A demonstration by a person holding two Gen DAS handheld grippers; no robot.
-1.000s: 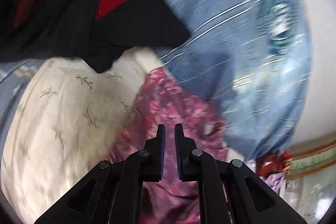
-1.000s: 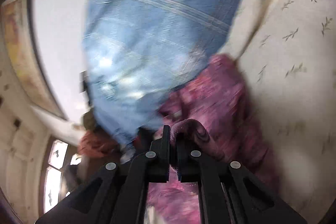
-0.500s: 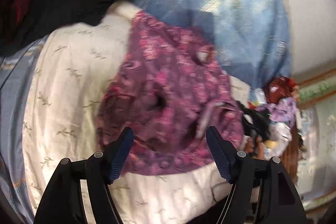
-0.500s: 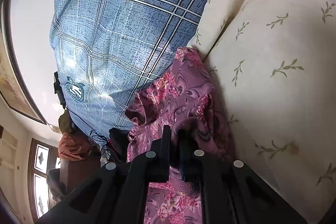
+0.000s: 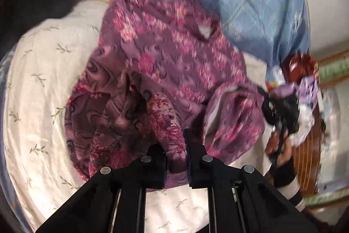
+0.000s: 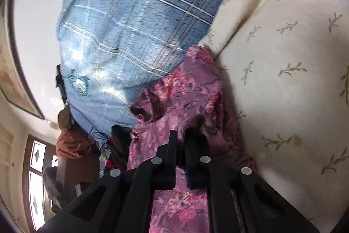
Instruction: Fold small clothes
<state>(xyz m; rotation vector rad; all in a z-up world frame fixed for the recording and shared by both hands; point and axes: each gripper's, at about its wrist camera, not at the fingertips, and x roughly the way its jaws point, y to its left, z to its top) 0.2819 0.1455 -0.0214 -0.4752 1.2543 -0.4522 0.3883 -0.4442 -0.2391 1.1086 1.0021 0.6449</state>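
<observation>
Purple floral garment (image 5: 165,62) bunched on cream leaf-print bedsheet (image 5: 39,102), just beside blue plaid pillow (image 6: 130,21). Left gripper (image 5: 175,145) jaws clenched on a rolled fold of garment. Right gripper (image 6: 181,145) jaws pinched on another fold, near pillow's lower edge.

Purple-pink floral garment (image 5: 165,58), blue plaid pillow (image 6: 130,25)

The purple floral garment (image 5: 165,62) is soft, matt cloth, crumpled into folds. Under it the cream bedsheet (image 5: 39,88) looks like smooth cotton with a faint sheen, and the blue plaid pillow (image 6: 135,21) is coarser woven fabric. The fingers (image 6: 172,152) are matt black plastic with shiny metal screws.
</observation>
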